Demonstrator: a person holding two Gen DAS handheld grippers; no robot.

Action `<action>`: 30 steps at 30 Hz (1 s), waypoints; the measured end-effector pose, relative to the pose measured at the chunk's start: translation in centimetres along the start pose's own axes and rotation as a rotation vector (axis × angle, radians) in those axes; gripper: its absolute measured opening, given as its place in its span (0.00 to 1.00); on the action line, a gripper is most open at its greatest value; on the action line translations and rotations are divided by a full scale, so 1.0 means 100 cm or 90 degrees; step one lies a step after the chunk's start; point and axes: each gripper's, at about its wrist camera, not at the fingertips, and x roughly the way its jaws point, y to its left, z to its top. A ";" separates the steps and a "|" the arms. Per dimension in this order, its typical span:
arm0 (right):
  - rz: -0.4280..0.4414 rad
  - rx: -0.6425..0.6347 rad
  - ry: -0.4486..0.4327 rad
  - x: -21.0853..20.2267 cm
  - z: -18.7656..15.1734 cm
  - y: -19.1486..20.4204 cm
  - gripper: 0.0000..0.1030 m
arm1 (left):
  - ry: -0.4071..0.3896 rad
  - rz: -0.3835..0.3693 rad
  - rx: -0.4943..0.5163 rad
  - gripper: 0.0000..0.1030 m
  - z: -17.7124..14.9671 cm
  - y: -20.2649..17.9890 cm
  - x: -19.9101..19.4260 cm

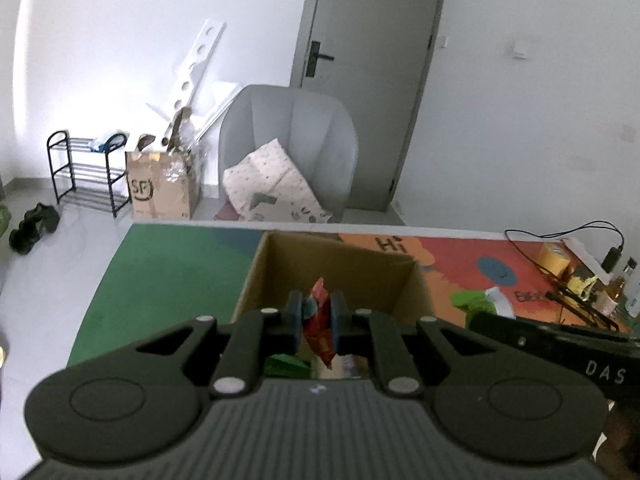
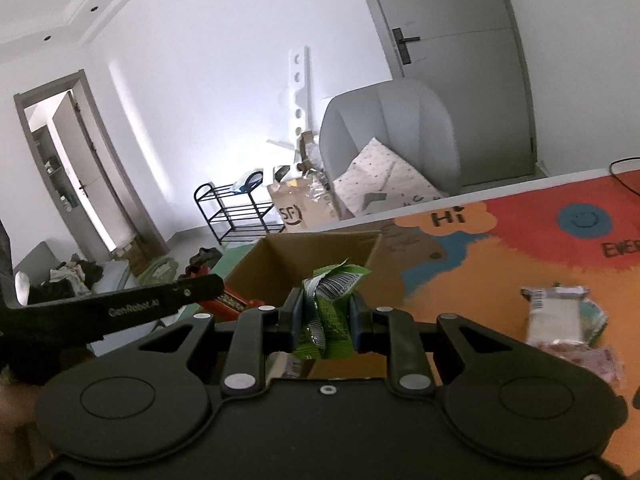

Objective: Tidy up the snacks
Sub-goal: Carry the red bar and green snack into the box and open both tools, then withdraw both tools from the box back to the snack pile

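An open cardboard box stands on the colourful table mat. My left gripper is shut on a red snack packet and holds it over the box opening. A green packet lies inside the box below it. My right gripper is shut on a green snack packet and holds it above the same box, at its right side. The right gripper's green packet also shows in the left wrist view. The left gripper's red packet shows in the right wrist view.
A silvery packet and a pink packet lie on the mat right of the box. A tape roll, cables and bottles sit at the table's far right. A grey armchair stands behind the table.
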 end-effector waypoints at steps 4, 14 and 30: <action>0.006 0.004 0.008 0.009 -0.001 0.006 0.21 | 0.020 0.012 -0.012 0.18 -0.003 0.007 0.005; 0.019 0.020 0.017 0.015 -0.003 0.008 0.35 | 0.013 0.006 -0.015 0.71 -0.007 0.006 -0.005; -0.047 0.062 0.002 -0.017 -0.020 -0.029 0.74 | -0.003 -0.002 0.010 0.92 -0.024 -0.017 -0.004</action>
